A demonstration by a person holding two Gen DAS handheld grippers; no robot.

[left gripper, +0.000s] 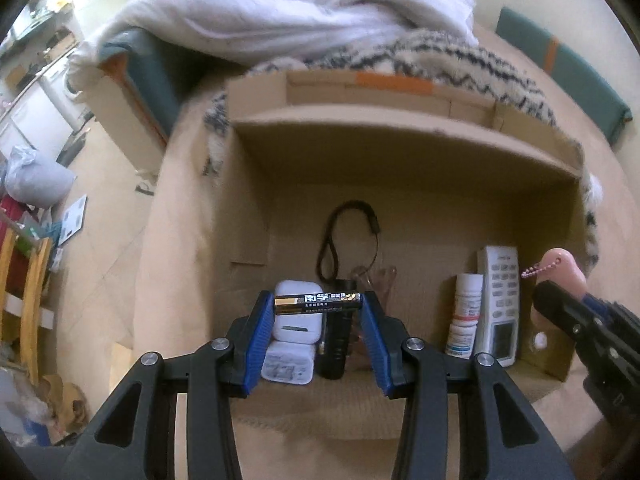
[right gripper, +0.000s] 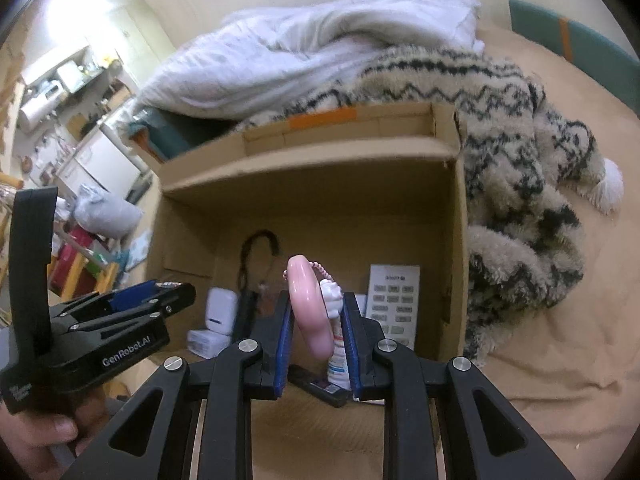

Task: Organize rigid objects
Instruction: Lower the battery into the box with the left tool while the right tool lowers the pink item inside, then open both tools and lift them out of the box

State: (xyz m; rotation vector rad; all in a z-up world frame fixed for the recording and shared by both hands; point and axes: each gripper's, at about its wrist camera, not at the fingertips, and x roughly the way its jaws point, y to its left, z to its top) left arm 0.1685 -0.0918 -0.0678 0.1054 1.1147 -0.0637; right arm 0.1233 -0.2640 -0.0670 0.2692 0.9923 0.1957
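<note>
Everything here sits in or around the open cardboard box point(left gripper: 400, 160), which lies on a tan bedspread point(right gripper: 560, 340) with its far flap leaning against a zigzag-patterned fleece blanket point(right gripper: 520, 152) and a white duvet point(left gripper: 280, 4) behind that.

Off to the box's left, past the bed's edge, is a cluttered floor with a yellow wooden frame point(left gripper: 32, 288) and a grey bag point(left gripper: 32, 180).

Over the box's left half, the left gripper point(left gripper: 319, 305) points down into it. Its blue pads pinch a black-and-gold battery point(left gripper: 318, 303) end to end, held crosswise above the box floor. In the right wrist view a hand point(right gripper: 36, 440) grips this tool's handle.

Beneath the battery, on the box floor, lie a white charger case point(left gripper: 298, 326) and a white plug block point(left gripper: 286, 368) in front of it. Just to their right is a black stick-shaped device point(left gripper: 335, 344) with a looped black cord point(left gripper: 348, 236) running up the box's back wall. Something clear and pinkish lies beside it, too blurred to name.

Toward the box's right wall stand a small white bottle point(left gripper: 464, 316) and, touching it on the right, a white remote point(left gripper: 499, 304).

Above the box's right half, the right gripper point(right gripper: 316, 312) has its fingers drawn close, squeezing a pink ring-shaped charm point(right gripper: 310, 304) on edge, with a small white figure point(right gripper: 332, 298) and a pink bead chain point(right gripper: 320, 270) attached. The charm hangs above the bottle, clear of the box floor.
</note>
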